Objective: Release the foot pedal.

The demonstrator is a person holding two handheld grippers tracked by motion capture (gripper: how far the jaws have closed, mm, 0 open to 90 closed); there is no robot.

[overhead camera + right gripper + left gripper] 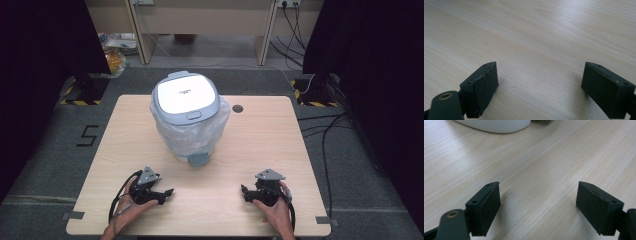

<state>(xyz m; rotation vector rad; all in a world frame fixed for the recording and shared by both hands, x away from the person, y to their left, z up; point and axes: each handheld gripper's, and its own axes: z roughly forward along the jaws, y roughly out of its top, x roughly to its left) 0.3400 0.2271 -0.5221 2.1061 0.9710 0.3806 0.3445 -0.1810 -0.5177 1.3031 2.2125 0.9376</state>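
White-lidded and wrapped in a clear liner, the bin [187, 117] stood at the middle of the table [260, 145], toward its far edge. Your left gripper [167, 195] and right gripper [244, 192] sat low near the front edge, well apart from the bin, jaws wide with nothing between them (bare wood in both gripper views). By the look of it you were at rest with no step in hand; the next move called for a forward reach. Beyond lay grey carpet, dark curtains and loose cables [320, 135].

Bin [186, 115] on table [260, 145], behind both claws.
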